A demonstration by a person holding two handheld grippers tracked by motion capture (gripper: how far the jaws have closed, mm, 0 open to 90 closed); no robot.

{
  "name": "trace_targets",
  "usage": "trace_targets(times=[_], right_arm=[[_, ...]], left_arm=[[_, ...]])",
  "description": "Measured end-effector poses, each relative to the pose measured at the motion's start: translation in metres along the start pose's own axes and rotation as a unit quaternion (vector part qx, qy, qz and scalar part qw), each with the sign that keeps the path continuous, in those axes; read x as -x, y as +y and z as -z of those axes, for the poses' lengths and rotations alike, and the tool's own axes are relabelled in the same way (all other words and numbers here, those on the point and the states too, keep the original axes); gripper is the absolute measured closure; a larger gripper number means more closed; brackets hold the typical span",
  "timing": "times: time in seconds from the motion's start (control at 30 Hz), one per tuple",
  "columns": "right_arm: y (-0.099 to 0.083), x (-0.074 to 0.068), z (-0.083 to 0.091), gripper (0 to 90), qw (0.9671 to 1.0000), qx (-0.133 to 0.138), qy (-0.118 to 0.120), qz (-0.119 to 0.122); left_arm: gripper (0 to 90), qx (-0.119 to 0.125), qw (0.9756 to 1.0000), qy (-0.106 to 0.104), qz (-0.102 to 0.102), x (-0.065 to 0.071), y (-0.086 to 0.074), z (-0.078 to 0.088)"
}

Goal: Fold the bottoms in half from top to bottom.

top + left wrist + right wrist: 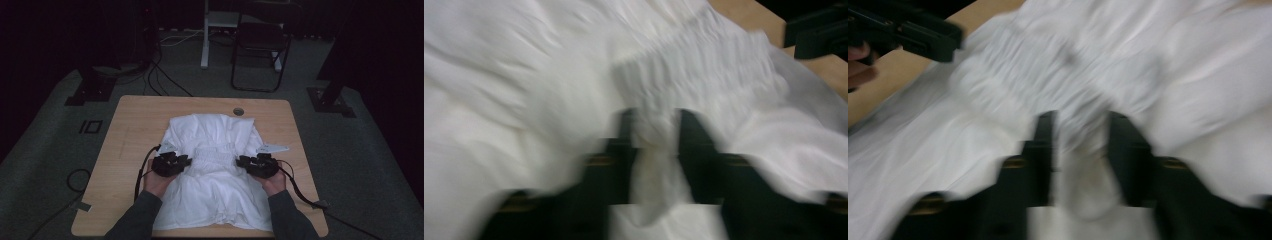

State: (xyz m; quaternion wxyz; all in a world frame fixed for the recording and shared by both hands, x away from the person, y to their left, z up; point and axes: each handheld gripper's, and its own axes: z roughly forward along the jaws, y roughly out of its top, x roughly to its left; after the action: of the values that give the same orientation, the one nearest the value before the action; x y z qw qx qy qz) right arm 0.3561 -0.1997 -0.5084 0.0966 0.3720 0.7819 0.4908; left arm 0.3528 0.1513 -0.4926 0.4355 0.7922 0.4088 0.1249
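Observation:
A white garment (pixel 210 195) lies spread on the wooden table (pixel 135 125), with a gathered, smocked band (pixel 212 156) across its middle. My left gripper (pixel 187 161) sits at the left end of that band and my right gripper (pixel 241 161) at the right end, both pointing inward. In the blurred left gripper view a bunch of white cloth (pixel 655 150) fills the narrow gap of the left gripper (pixel 656 120). The right gripper view, also blurred, shows cloth (pixel 1082 165) pinched the same way in the right gripper (pixel 1080 122).
A white tag or flap (pixel 274 147) pokes out at the garment's right side. A round cable hole (pixel 238 111) is near the table's far edge. A dark chair (pixel 260 45) and a white post (pixel 205 35) stand on the floor beyond, with cables (pixel 165 80) around.

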Motion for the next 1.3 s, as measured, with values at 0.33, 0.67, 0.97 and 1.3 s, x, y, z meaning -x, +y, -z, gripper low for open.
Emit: trace_targets(times=[0.33,0.67,0.97,1.3], right_arm=[[0.018,0.040,-0.053,89.2,0.9940,-0.049,-0.088,-0.043],[0.005,0.035,-0.057,83.4,0.9983,-0.046,-0.020,-0.030],[-0.001,0.018,-0.020,77.2,0.9989,-0.004,0.045,0.013],[0.001,0.002,-0.029,75.4,0.9981,-0.010,0.058,0.018]], left_arm=[[90.0,-0.082,0.9959,0.037,-0.005,-0.008,0.014,-0.063],[85.8,-0.087,0.9958,0.000,-0.030,0.006,-0.004,-0.066],[77.2,-0.063,0.9938,-0.046,-0.080,0.024,-0.018,-0.049],[74.0,-0.083,0.9901,-0.055,-0.099,0.039,-0.022,-0.054]])
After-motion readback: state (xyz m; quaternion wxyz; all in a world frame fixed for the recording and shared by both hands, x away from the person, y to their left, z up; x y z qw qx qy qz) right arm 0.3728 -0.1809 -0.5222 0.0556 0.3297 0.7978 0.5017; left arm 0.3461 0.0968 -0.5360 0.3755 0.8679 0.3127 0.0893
